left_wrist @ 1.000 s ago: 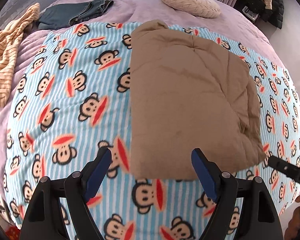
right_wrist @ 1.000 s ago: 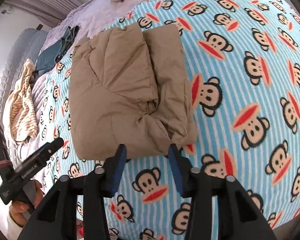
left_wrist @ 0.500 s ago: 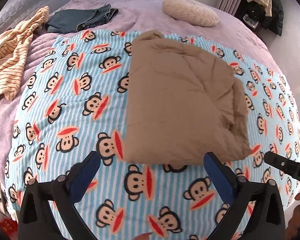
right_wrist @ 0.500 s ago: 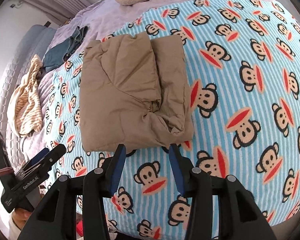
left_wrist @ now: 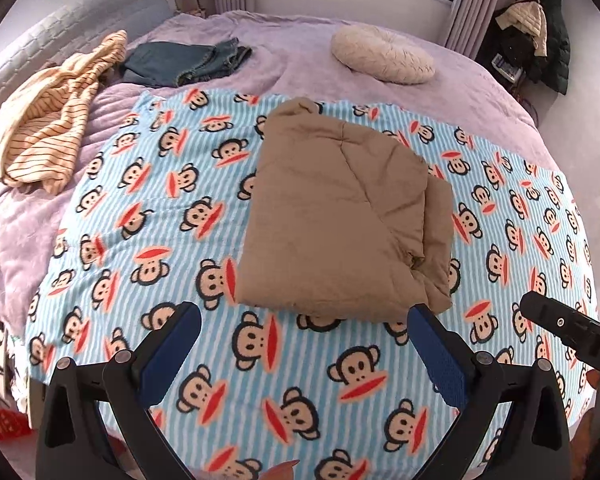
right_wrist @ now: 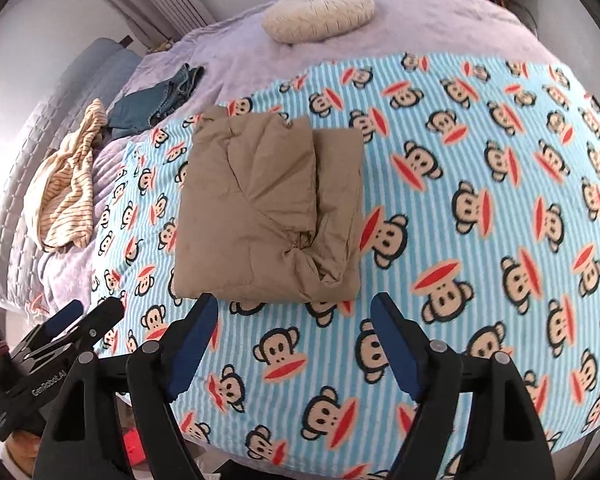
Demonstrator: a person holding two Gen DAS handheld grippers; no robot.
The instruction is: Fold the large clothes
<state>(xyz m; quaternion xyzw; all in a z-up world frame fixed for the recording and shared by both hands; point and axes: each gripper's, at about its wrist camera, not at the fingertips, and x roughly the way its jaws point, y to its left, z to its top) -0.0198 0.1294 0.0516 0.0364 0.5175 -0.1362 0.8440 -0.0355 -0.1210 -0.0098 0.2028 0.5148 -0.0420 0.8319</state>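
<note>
A tan padded garment lies folded into a thick rectangle on the monkey-print blanket. My left gripper is open wide above the blanket, just short of the garment's near edge, with nothing between its blue pads. In the right wrist view, my right gripper hovers before the same near edge; its jaws are opening and hold nothing. Each gripper also appears in the other's view: the right one at the lower right, the left one at the lower left.
The blanket covers a lilac bedspread. On it lie a striped cream top, folded jeans and a round cream cushion. Dark coats hang at the far right by the window.
Both grippers have risen and drawn back from the folded garment, which now looks smaller. The left jaws spread wider early on; the right jaws opened in the last half second.
</note>
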